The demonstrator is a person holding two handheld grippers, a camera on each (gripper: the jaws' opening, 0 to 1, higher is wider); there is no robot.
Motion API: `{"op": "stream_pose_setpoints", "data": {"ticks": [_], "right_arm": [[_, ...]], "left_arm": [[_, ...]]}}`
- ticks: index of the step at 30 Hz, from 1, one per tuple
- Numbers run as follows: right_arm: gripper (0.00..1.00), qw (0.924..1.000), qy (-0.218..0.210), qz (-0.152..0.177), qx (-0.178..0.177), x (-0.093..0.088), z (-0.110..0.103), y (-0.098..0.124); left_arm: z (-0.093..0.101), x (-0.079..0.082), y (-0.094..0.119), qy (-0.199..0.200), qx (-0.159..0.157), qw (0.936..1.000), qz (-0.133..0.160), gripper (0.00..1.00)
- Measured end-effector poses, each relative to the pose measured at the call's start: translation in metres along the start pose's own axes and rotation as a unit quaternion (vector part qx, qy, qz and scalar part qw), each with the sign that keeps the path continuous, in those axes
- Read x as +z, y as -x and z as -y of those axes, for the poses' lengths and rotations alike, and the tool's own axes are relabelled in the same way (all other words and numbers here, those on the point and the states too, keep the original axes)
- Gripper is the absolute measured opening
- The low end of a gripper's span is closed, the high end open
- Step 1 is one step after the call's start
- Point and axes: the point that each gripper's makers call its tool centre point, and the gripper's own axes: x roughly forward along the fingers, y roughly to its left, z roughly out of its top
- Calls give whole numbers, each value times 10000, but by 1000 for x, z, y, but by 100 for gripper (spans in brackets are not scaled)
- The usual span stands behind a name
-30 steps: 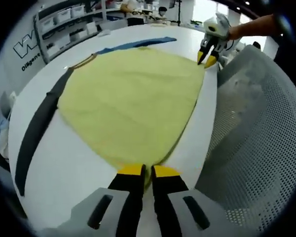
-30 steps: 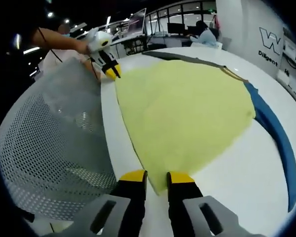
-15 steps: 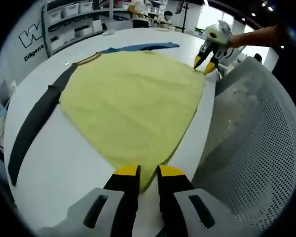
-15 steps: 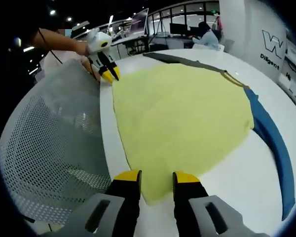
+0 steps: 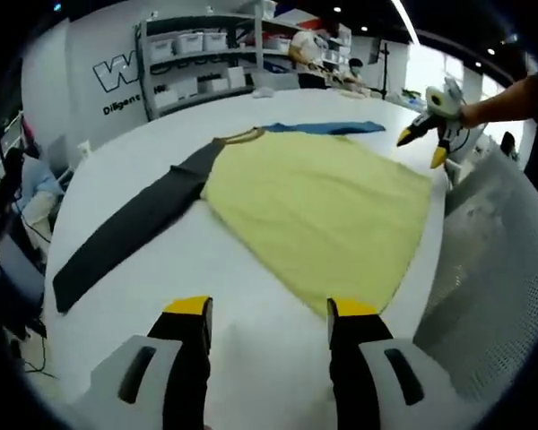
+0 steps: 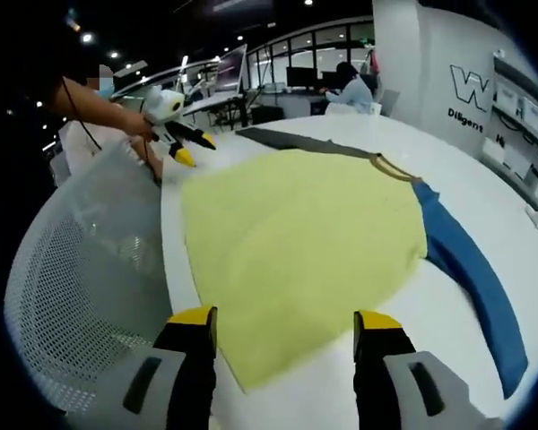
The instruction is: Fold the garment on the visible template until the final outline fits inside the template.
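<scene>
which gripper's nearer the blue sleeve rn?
Right. The right gripper hangs open over the hem corner on the blue sleeve's side; the left gripper is at the opposite corner, beside the dark sleeve.

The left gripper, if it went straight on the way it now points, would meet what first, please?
Most likely the bare white table top, then the near hem of the flat yellow shirt body. The left gripper is open and holds nothing. Its height above the table is hard to judge, so this is a guess.
</scene>
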Motion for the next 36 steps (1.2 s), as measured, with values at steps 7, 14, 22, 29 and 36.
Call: {"op": "stream_pose_setpoints", "data": {"ticks": [7,14,22,29,36], "right_arm": [[71,9995,-110,219,-192,11,3,7],[72,9989,-209,230,-346,9,5,15],[77,9971,-314,309,-617,10,12,27],[85,9951,-394,477,-766,17,17,33],[87,9946,-436,399,-858,13,20,36]], "left_arm": [[-46,4,-1,650,490,9965,194,54],[-83,1,-3,1099,803,9903,285,53],[-116,-6,-3,1330,1092,9846,292,53],[-158,-13,3,1844,1558,9696,406,53],[-196,-23,7,2078,1984,9571,381,52]]}}
